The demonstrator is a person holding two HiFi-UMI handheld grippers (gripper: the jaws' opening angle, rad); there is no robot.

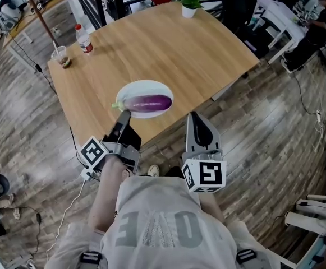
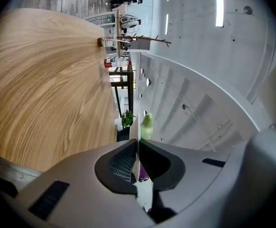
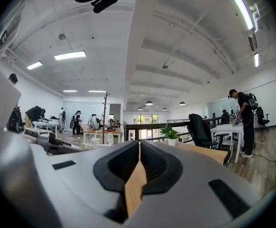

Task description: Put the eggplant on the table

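Eggplant (image 1: 147, 102) is lying on a white plate (image 1: 143, 86) near the front edge of the tabletop (image 1: 168, 43); in the head view I am seeing the left claw (image 1: 123, 115) at the plate's rim and the right claw (image 1: 194, 117) just beside the tabletop's edge. In the left gripper view, the claw is clenching the plate's rim. In the right gripper view, the claw is clenched, empty.
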